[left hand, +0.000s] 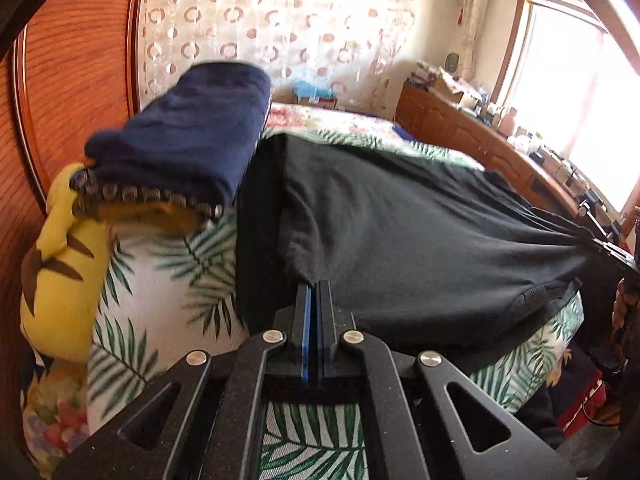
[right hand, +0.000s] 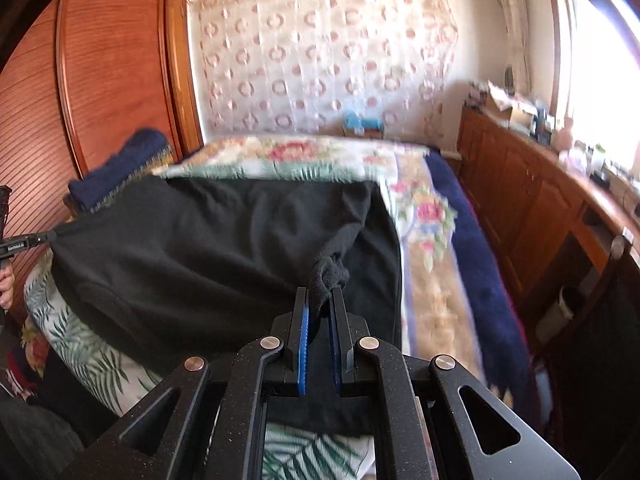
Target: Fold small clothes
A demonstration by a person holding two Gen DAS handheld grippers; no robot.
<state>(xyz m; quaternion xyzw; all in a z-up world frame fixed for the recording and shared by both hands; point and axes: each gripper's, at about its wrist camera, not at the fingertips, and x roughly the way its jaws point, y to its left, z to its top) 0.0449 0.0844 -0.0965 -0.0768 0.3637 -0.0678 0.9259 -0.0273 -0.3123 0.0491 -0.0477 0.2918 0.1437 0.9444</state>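
Left wrist: black garment between jaws

Cabinet-top clutter blurred, window glare-washed, bed's far edge smeared

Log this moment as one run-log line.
left gripper: shut on black garment | right gripper: shut on black garment | garment stretched above bed

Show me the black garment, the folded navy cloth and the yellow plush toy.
black garment [left hand: 400,216], left wrist view, middle of the stretched cloth.
folded navy cloth [left hand: 188,128], left wrist view, top face.
yellow plush toy [left hand: 60,280], left wrist view, its body.
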